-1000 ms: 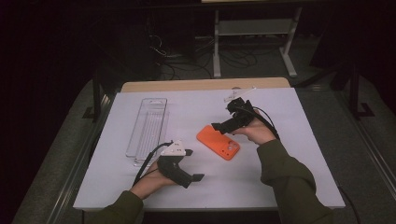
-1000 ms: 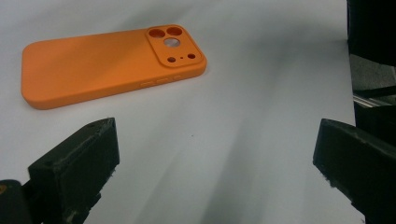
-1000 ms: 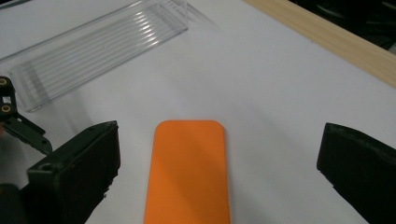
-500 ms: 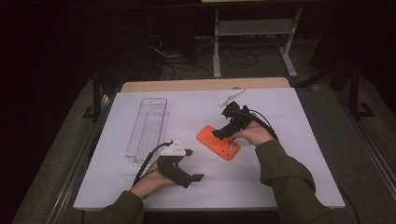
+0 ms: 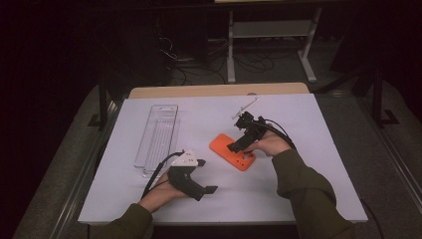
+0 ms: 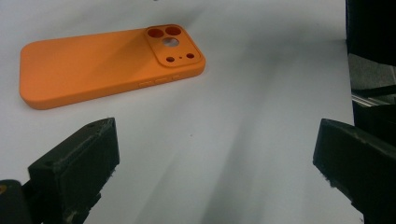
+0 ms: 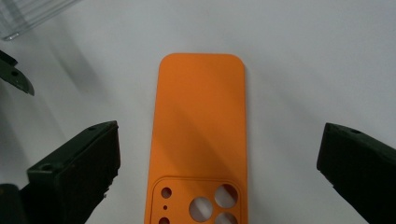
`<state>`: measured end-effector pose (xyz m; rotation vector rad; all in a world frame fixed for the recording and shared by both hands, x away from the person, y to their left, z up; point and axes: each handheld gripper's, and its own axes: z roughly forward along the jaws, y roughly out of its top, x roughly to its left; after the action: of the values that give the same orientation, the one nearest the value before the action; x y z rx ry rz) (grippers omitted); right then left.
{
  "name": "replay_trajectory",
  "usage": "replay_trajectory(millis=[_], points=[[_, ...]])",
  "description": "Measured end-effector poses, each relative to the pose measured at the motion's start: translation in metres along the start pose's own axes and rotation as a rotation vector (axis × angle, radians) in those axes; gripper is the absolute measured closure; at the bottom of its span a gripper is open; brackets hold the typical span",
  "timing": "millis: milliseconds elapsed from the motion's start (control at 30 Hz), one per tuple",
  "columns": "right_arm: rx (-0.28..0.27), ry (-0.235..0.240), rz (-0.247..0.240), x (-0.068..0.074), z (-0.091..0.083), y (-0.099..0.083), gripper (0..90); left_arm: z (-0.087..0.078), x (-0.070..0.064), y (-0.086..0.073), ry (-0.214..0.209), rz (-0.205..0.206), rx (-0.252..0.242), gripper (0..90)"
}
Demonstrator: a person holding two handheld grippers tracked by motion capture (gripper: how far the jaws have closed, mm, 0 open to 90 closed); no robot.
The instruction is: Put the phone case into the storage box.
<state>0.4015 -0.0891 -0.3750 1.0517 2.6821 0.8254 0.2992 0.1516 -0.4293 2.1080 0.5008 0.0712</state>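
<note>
Orange phone case (image 7: 201, 130) flat on table, between wide-apart jaws of right hand-held gripper (image 7: 217, 177).

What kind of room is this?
Probably a lab or workshop for recording hand tasks: a white-topped table in a dark room, cables on the floor, a metal stand behind, and an orange phone case being handled.

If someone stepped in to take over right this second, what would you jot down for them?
Right gripper: jaws wide open, poised over the camera-hole end of the orange phone case, holding nothing.
Left gripper: open and empty, resting low on the white table, apart from the case.
The case lies flat, back side up, near the table's middle. A clear plastic tray sits to its left, apart from it.
Done: nothing gripped yet.
Left: probably close the right gripper on the case and lift it.
</note>
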Motion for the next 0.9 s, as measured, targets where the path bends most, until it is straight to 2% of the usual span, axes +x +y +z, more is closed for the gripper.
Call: replay_trajectory(millis=[133, 167, 267, 600, 900], points=[[0.03, 0.004, -0.006, 0.001, 0.004, -0.001, 0.0, 0.0, 0.0, 0.0, -0.003, -0.003, -0.005, 0.0], [0.043, 0.006, -0.008, 0.001, 0.007, -0.001, 0.0, 0.001, -0.002, 0.0, -0.007, -0.017, -0.008, 0.0], [0.052, 0.017, -0.013, 0.002, 0.009, -0.001, 0.0, 0.0, -0.001, 0.0, -0.005, -0.004, -0.008, 0.0], [0.104, 0.009, -0.023, 0.003, 0.02, -0.002, 0.0, 0.0, -0.001, 0.0, -0.006, -0.005, -0.003, 0.0], [0.179, 0.014, -0.034, 0.004, 0.032, -0.004, 0.0, 0.0, -0.001, 0.0, -0.008, -0.004, -0.004, 0.0]])
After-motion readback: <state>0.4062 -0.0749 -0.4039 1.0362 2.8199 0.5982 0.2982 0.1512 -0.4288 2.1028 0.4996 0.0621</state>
